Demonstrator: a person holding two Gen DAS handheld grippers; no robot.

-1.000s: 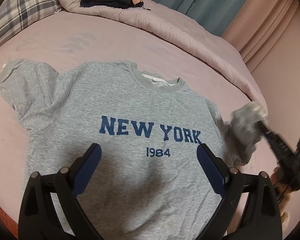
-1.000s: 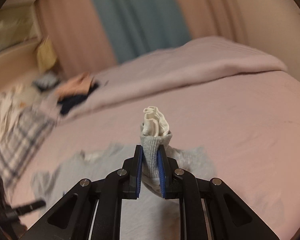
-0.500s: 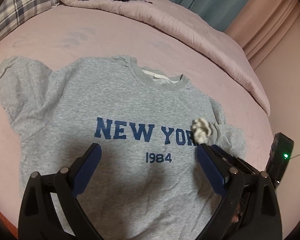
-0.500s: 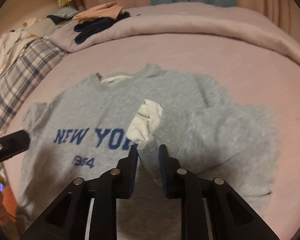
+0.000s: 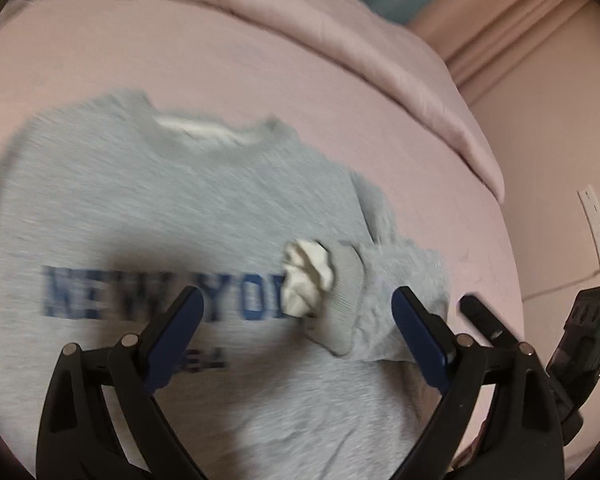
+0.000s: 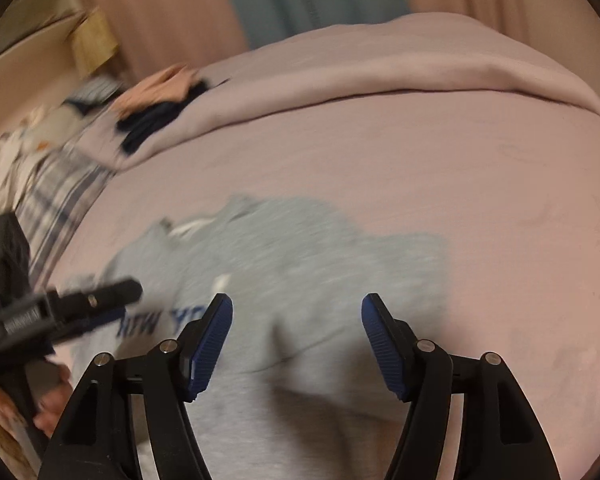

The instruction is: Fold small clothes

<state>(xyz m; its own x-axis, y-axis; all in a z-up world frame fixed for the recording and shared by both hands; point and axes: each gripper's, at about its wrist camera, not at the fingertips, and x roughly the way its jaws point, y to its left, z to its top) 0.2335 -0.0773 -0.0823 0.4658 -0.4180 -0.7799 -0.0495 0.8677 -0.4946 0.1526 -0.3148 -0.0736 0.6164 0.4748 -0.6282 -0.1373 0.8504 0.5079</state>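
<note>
Gray sweatshirt (image 5: pixel 204 200) spread flat on pink bed (image 5: pixel 180 60), blurred blue lettering across chest. Sleeve (image 5: pixel 384 292) folded inward at 3 o'clock, white lining bunched at cuff (image 5: pixel 306 276). Left claw (image 5: pixel 296 332) above, jaws wide but closing, nothing between. Right claw (image 5: pixel 488 320) tip at 4 o'clock.

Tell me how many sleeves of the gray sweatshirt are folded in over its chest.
1. The sleeve on the right in the left wrist view lies folded across the sweatshirt, cuff beside the lettering. The other sleeve is out of frame, so I can't judge it.
</note>
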